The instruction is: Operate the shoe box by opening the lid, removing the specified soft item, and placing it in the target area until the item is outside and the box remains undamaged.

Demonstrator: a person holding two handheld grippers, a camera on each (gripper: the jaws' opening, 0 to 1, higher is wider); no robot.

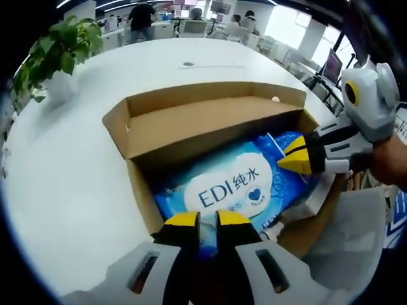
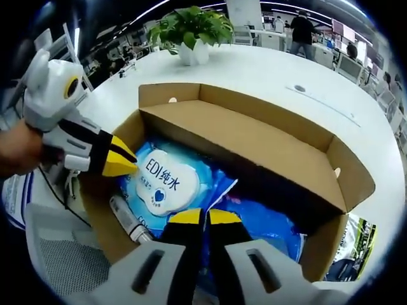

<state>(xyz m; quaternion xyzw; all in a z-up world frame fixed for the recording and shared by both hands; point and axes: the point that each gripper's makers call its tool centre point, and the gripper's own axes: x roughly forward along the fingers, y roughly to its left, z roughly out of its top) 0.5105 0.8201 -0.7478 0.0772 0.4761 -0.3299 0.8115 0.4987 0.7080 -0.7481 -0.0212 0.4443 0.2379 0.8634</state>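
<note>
Sitting open on the white table (image 1: 76,190): the shoe box (image 1: 191,124), lid folded up along the far side. Lying inside the box: the blue wipes pack (image 1: 229,187), white label reading "EDI", still within the walls. Resting in the box beside the pack, as seen in the right gripper view: a small tube-like item (image 2: 130,222), too unclear to name.

Reaching into the box from its near edge: the left tool (image 1: 208,219), jaws narrow, yellow tips close together over the pack's near end; whether pinching the wrapper, cannot tell. Entering the right gripper view from the left, pointing its tips at the label's edge.

Hovering over the pack inside the box: the right tool (image 2: 203,217), jaws nearly together, tips at a raised fold of blue wrapper; grip on it, cannot tell. Coming into the left gripper view from the right, tips touching the pack's corner.

Standing beyond the box on the table: a potted plant (image 2: 194,32).
</note>
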